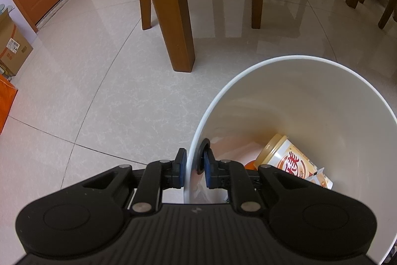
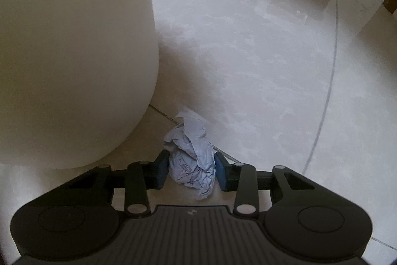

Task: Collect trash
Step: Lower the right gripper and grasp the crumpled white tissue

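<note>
Left tongs (image 1: 194, 169) clamp bin (image 1: 297, 96) wall | right tongs (image 2: 189, 171) straddle paper wad (image 2: 191, 160), pads barely touching | risk: wad slips out, bin tips

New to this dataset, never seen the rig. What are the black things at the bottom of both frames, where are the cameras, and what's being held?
There is no robot arm. A person carries one two-finger gripper in each hand, and a fisheye camera on each looks forward along its fingers. The black shapes are the grippers themselves.

In the left wrist view, the left gripper straddles the wall of a white trash bin, one finger outside, one inside; a full clamp is hard to confirm. In the bin lies a yellow-lidded drink cup, and chair legs stand on the tiled floor.

In the right wrist view, the right gripper has its fingers on either side of a crumpled bluish paper wad on the floor, apparently closing on it. The bin stands to its left.
</note>
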`<state>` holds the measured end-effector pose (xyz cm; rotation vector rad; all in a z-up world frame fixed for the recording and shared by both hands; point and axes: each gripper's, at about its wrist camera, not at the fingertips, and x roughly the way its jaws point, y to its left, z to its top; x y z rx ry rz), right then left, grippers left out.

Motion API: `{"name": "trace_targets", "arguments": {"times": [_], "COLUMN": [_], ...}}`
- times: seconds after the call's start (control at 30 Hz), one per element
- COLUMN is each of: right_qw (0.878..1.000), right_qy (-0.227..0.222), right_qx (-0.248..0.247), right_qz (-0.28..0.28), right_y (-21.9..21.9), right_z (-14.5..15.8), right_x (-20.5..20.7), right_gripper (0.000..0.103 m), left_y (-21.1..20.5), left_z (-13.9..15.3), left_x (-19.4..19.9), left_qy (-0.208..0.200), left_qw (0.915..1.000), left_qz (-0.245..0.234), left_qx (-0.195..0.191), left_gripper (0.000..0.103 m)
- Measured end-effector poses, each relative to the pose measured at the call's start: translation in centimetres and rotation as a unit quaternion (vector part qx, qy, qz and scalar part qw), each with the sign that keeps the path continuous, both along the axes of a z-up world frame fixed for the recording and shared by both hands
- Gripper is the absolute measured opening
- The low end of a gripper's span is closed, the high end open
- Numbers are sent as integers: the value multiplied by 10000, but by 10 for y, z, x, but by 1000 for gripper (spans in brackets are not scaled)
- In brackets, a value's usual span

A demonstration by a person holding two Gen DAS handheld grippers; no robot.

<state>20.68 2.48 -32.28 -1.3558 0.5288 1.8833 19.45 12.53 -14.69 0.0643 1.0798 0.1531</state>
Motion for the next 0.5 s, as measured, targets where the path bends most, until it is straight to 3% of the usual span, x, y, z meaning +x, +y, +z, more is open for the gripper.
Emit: {"name": "trace_targets", "arguments": {"times": [0.5], "right_qw": [9994], "right_qy": [139], "right_qx": [80], "right_qz": [-300], "right_y": [-14], "right_z": [104], "right_x": [32], "right_gripper": [43], "left_y": [-2], "left_z": [3], "left_x": [-1], "left_qy": [8], "left_qw": [10000], "left_qz": [43], "left_qx": [-60], "left_gripper": [12]}}
